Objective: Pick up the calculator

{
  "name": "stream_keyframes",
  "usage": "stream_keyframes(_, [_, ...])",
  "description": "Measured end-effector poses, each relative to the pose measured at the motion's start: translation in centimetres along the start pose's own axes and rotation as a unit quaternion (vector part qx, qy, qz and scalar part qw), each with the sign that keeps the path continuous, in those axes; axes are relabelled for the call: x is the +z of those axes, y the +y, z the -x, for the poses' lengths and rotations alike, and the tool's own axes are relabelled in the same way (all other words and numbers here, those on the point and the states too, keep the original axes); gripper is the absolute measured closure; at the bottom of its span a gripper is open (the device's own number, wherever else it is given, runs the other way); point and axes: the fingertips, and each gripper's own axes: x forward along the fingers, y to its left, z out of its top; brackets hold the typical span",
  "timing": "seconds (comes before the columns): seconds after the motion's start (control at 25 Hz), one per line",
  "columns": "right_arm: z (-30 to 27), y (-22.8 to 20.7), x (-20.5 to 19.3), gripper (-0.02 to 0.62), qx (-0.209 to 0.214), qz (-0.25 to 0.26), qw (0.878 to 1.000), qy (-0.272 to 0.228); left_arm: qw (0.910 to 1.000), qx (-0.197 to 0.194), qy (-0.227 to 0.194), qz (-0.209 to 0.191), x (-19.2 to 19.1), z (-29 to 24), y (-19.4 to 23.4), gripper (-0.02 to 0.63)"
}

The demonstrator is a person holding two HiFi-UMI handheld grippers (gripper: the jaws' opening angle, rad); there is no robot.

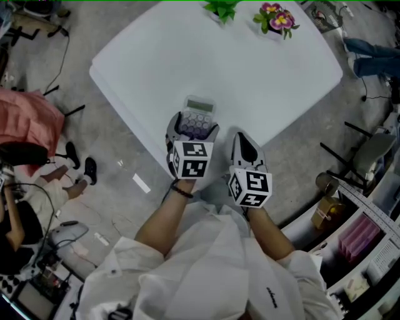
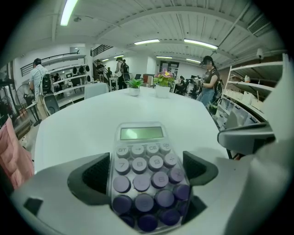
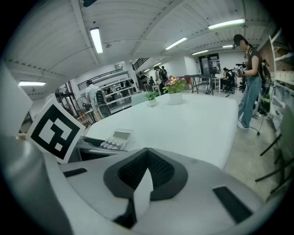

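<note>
So the left gripper [image 1: 192,127] has the calculator [image 2: 143,170] sitting right between its jaws, and going by the left gripper view both dark ribbed pads are pressed up against its long sides, so I'd call that pinched. The purple number keys are deep in the grip and the pale green display end pokes out past the fingertips, pointing away from the person. Can't honestly tell whether it's lifted off the white table [image 1: 250,75] or resting on it; from overhead it's just in from the table edge nearest the person. The right gripper [image 1: 242,140] is just beside the left one, on its right side and a touch further back toward the person, hanging around that same table edge. Its jaws are pressed together with nothing in them; in the right gripper view the two pads meet at the tip. From that gripper's camera the calculator shows up off to its left, just past the left gripper's marker cube [image 3: 56,131]. Way out ahead of both grippers, at the far side of the table, there's a small green plant [image 1: 221,9] and a pot of pink flowers [image 1: 277,20] next to each other. Well off to the left gripper's left there's something pink [image 1: 28,122] draped down by the floor.
</note>
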Motion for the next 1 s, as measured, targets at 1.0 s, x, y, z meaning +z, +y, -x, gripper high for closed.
stream_keyframes(1.0, [5.0,2.1,9.1,0.578,-0.019,0.011,0.995,-0.102,0.992,-0.029,-0.119,-0.033,9.5,10.9,1.5,0.107])
